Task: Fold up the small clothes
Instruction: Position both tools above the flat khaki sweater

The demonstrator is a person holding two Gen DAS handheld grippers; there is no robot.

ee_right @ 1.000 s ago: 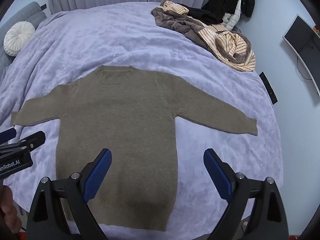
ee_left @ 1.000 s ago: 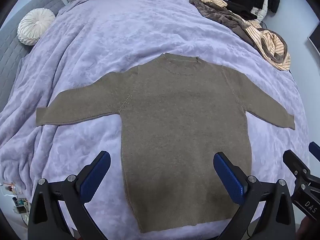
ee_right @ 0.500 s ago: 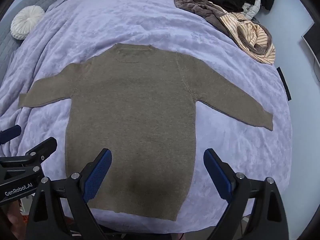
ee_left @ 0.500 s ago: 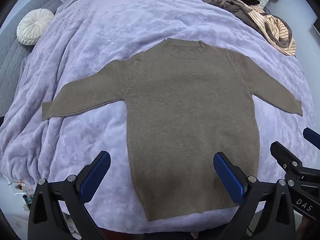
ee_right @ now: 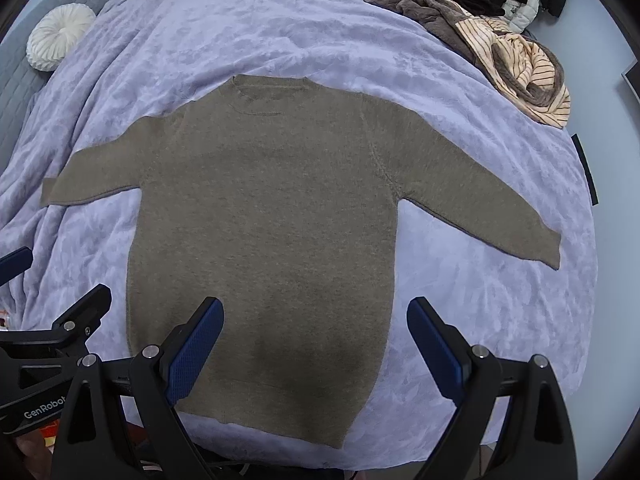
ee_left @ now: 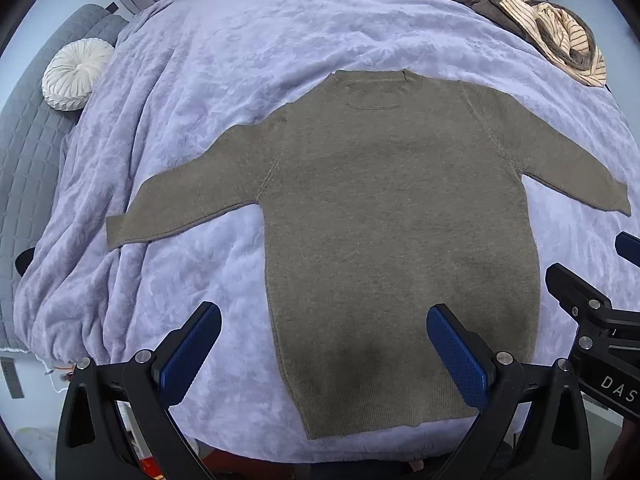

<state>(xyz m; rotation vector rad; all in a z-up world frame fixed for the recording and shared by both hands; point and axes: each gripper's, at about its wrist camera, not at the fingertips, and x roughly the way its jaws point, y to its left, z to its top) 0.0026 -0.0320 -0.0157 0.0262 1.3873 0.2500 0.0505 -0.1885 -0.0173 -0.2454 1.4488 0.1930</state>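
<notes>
The sweater (ee_left: 396, 236) lies flat and face-down on the blanket (ee_left: 248, 52), body toward the near edge of the bed, both sleeves stretched out sideways, hem nearest the cameras. No fold has been made; judged from this layout, the work stands at the start, with the first sleeve fold pending. The left gripper (ee_left: 324, 354) and right gripper (ee_right: 314, 346) both hover above the hem, fingers spread wide, holding nothing. The next move likely calls for descending onto a cuff or hem corner (thin edges, needing a low pinch). The sweater is a dull olive-brown knit, matte, ribbed at the hem; the blanket is plush lavender, crumpled. Further out, a heap of clothes (ee_right: 500, 36) and a round white cushion (ee_left: 76, 74).
</notes>
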